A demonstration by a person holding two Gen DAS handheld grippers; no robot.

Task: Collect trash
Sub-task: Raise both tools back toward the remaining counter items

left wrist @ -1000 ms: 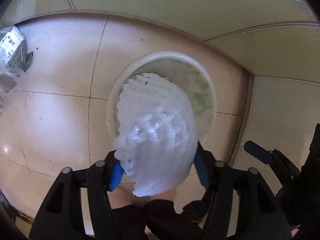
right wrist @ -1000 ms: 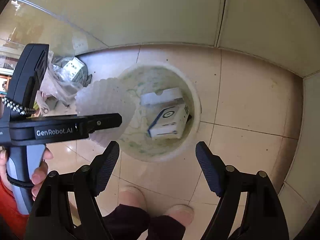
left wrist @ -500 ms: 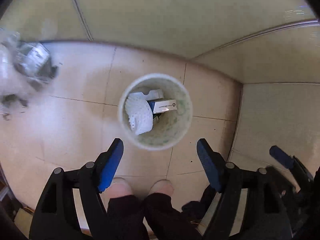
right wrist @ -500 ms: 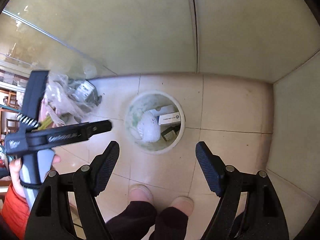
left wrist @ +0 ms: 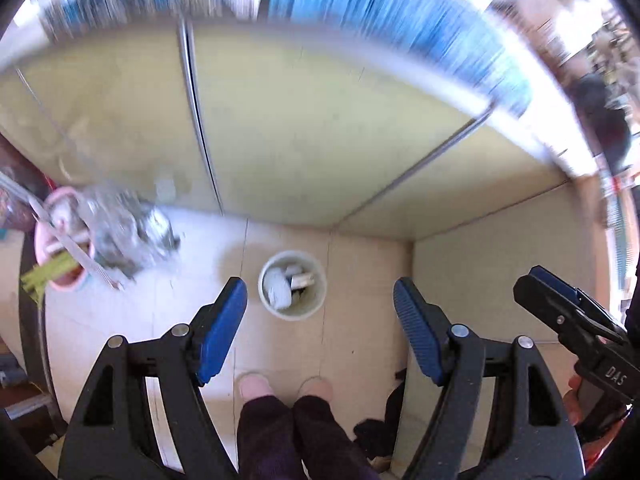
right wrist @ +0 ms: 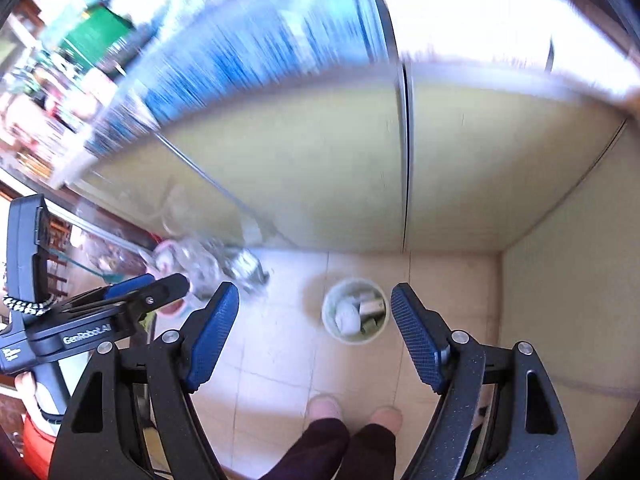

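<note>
- A round pale plastic waste bin point(left wrist: 292, 291) is standing on the beige tiled floor point(left wrist: 352, 344) near the corner of the yellow-green wall point(left wrist: 304, 132), just ahead of the person's two slippered feet point(left wrist: 256, 386).
- Inside it, one crumpled white foam net wrap point(left wrist: 278, 290) is lying at the left, touching one white carton point(left wrist: 301, 279); anything deeper in the bin is too small and blurred to tell.
- The black left gripper with blue pads point(left wrist: 320, 332) is hanging high above the bin with its jaws spread wide and nothing between them.
- The matching right gripper point(right wrist: 314, 334) is likewise gaping wide and carrying nothing; the bin point(right wrist: 355, 311) shows between its fingers.
- Compared with half a second ago, both grippers are sitting much higher, so the bin is looking far smaller and more of the wall is showing; the wrap is staying in the bin where it landed.
- To the left, one pink round basin point(left wrist: 60, 256) is holding scraps, and beside it one heap of clear crumpled plastic bags point(left wrist: 128, 236) is lying on the floor, well apart from the bin.
</note>
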